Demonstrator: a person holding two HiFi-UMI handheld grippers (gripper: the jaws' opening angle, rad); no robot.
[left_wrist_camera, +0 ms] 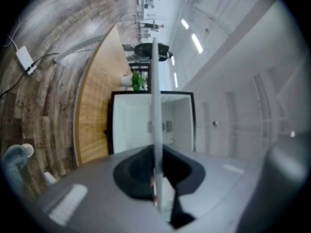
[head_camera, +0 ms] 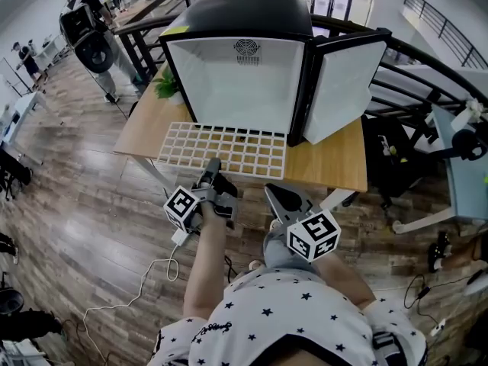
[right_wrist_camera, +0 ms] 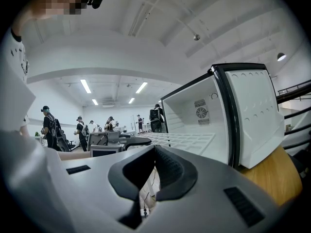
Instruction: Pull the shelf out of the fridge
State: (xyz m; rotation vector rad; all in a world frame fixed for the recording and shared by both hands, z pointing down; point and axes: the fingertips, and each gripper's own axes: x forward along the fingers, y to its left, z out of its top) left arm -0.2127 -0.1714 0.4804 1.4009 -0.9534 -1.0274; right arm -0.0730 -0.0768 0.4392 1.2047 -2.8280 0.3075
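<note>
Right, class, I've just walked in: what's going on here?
A person holds a gripper in each hand. The left gripper has its jaws clamped on the near edge of the white grid shelf, which lies on the wooden table before the open fridge, drawn out. The right gripper hovers beside it, holding nothing.

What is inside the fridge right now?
Only bare white walls and a round fan vent show inside the fridge. The shelf lies in front of it on the table. From the head view, its ceiling is hidden by its own top.
</note>
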